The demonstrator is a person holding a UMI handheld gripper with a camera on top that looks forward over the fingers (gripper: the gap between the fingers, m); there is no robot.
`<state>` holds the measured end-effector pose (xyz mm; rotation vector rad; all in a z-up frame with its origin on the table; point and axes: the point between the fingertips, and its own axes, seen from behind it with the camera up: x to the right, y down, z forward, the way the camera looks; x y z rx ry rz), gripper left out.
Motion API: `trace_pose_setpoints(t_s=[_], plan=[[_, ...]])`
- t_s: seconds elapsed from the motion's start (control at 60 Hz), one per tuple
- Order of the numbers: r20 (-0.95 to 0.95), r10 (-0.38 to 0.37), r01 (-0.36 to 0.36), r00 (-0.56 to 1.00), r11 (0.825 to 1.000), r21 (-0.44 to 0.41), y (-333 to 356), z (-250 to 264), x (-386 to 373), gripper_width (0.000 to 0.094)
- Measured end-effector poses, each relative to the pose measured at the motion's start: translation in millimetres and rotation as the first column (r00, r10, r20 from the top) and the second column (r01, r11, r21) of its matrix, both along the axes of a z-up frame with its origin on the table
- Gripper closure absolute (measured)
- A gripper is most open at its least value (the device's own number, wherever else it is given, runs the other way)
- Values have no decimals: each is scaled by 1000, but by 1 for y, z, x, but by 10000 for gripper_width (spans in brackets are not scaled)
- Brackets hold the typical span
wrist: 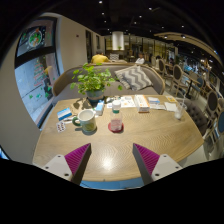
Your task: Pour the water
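While claw (110,160) gapes at table (60,142) edge, bottle (116,113) stands beyond.

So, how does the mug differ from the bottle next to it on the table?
The mug is short and wide; the bottle is tall and slim. The bottle stands on a red coaster; I see none under the mug. Both stand upright, beyond the open, empty claw.
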<state>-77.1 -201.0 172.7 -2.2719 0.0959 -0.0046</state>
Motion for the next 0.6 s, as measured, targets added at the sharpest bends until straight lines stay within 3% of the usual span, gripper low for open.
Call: trace_pose_setpoints(t_s=[0.183,0.6], plan=[[30,-25,25,999,1000,-4,-33,13,5,80],[55,22,-22,998,1000,-3,-42,16,25,79]])
